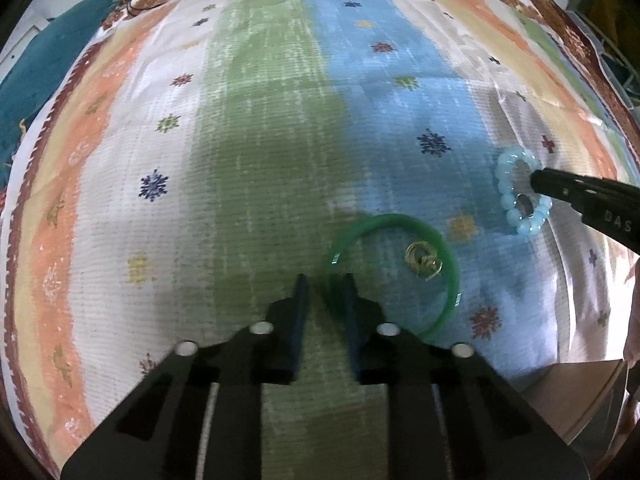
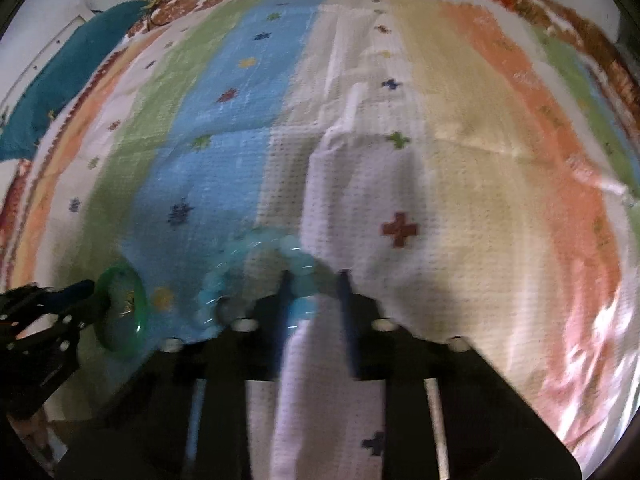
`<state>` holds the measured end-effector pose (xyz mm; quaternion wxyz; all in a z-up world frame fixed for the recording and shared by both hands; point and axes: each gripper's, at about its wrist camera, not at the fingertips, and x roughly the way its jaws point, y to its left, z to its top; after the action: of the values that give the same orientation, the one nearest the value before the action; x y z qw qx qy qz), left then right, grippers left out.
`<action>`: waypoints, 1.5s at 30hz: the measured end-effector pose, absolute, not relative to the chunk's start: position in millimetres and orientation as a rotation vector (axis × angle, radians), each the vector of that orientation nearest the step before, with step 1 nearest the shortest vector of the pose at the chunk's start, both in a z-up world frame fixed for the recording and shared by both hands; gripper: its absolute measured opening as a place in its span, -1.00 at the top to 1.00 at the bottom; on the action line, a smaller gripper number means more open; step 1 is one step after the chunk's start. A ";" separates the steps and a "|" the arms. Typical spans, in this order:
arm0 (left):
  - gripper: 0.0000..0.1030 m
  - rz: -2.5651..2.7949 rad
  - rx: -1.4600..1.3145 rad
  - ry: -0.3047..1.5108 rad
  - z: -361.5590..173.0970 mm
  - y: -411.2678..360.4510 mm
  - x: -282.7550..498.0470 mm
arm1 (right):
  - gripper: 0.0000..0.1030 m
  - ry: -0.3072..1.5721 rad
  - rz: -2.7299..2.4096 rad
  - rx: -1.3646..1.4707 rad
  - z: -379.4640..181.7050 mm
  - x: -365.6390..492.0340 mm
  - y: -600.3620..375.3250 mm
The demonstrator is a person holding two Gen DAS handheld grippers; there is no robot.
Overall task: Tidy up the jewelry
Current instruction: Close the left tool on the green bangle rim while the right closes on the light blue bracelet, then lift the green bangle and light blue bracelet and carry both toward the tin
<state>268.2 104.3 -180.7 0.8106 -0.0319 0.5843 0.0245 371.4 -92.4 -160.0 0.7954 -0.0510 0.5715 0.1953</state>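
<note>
A green bangle (image 1: 400, 220) lies on the striped cloth, ringing a small tangle of gold jewelry (image 1: 424, 262). My left gripper (image 1: 324, 280) points down at the bangle's near-left rim, and its jaws are shut on that rim. To the right lies a pale blue bead bracelet (image 1: 506, 200) with a small silvery piece (image 1: 525, 203) inside its ring. My right gripper (image 2: 314, 276) is shut on the bracelet's (image 2: 208, 292) far rim; its dark tip (image 1: 536, 180) shows in the left wrist view. The left gripper (image 2: 90, 290) and bangle (image 2: 140, 320) appear blurred at the lower left.
The striped patterned cloth (image 1: 260, 120) covers the whole surface and has a raised fold (image 2: 352, 128) beyond the right gripper. A teal fabric (image 1: 36, 64) lies off the cloth's far left edge. A shiny metal surface (image 1: 580, 392) sits at the near right.
</note>
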 end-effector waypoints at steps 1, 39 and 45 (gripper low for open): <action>0.82 0.051 -0.076 1.250 -179.4 106.8 266.8 | 0.76 1.223 0.420 -0.127 -159.9 369.2 -91.1; 0.83 0.088 -0.142 1.088 -92.6 99.1 229.7 | 0.76 1.093 0.504 -0.148 -84.9 301.1 -88.5; 0.83 0.086 -0.128 1.077 -85.5 90.7 226.1 | 0.76 1.081 0.523 -0.133 -76.8 293.5 -91.7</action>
<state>226.1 90.7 -85.5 0.8557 -0.0609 0.5123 0.0408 293.5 -91.7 -76.8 0.8231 -0.0625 0.5082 0.2458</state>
